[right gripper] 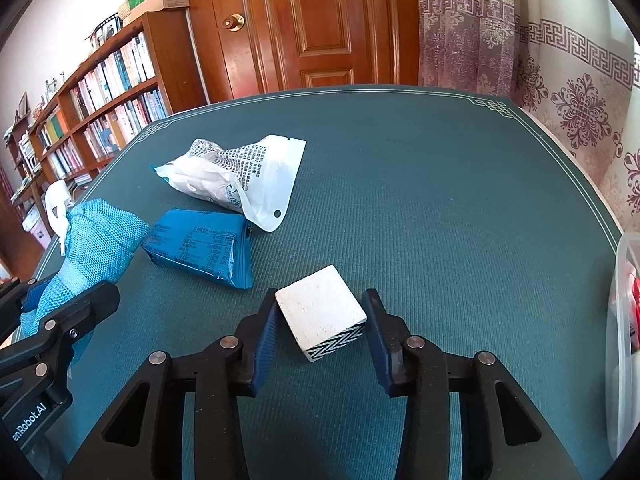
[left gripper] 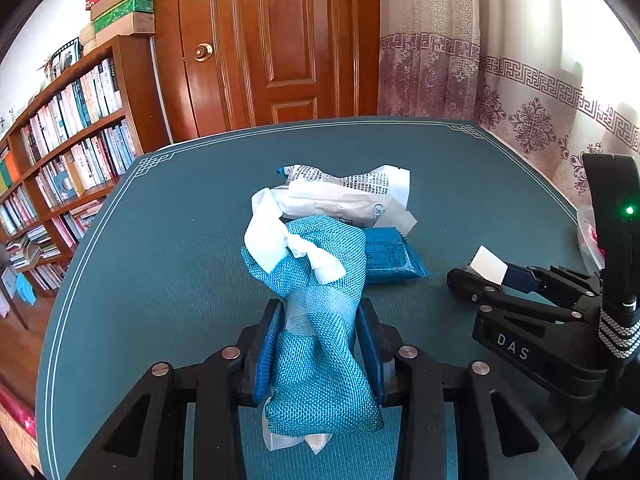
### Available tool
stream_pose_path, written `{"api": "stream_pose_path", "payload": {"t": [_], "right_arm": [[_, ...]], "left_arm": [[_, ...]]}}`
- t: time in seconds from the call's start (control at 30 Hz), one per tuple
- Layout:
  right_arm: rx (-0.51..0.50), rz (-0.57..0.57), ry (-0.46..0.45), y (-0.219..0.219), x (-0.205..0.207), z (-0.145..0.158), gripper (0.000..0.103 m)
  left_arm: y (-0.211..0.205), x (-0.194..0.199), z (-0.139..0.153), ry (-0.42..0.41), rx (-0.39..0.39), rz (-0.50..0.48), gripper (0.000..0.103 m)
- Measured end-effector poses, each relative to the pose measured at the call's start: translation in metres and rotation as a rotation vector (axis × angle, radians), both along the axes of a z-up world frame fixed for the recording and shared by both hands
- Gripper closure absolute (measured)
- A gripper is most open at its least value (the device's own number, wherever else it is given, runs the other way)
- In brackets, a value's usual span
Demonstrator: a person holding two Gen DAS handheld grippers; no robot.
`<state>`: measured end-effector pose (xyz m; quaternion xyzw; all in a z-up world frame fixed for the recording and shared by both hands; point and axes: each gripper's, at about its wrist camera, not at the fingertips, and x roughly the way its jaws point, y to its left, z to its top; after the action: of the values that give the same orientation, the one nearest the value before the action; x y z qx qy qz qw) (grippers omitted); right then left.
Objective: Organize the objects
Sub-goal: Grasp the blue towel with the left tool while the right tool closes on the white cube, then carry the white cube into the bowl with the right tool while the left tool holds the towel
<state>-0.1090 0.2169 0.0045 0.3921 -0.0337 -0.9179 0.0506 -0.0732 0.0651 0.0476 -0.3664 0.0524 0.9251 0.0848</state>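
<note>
Left gripper [left gripper: 320,344]: jaws clamped on the blue mesh pouch [left gripper: 320,320]. Right gripper [right gripper: 320,320]: jaws closed on the white cube [right gripper: 322,312]. Ahead of both jaws, blue packet [right gripper: 200,248] and white bag [right gripper: 240,176] await sorting; judged early stage

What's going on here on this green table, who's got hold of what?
A person is tidying items with two handheld grippers. The left gripper is shut on a blue mesh pouch with white cloth poking out. The right gripper has a white cube with a zigzag side between its pads and looks closed on it. A blue packet and a white printed bag lie on the green table mat, and a clear plastic bin sits at the right edge.
</note>
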Motion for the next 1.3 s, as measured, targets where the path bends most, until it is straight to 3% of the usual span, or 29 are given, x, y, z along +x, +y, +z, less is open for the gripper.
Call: {"api": "stream_pose_path", "payload": {"t": [0.9,1.3], "right_arm": [[0.019,-0.019,-0.009,0.012,0.066,-0.002,0.062],[0.01,-0.04,0.028,0.032,0.097,0.016,0.062]], "left_arm": [[0.014,0.014,0.004,0.011,0.006,-0.058,0.064],[0.027,0.024,0.005,0.017,-0.007,-0.093,0.064]]}}
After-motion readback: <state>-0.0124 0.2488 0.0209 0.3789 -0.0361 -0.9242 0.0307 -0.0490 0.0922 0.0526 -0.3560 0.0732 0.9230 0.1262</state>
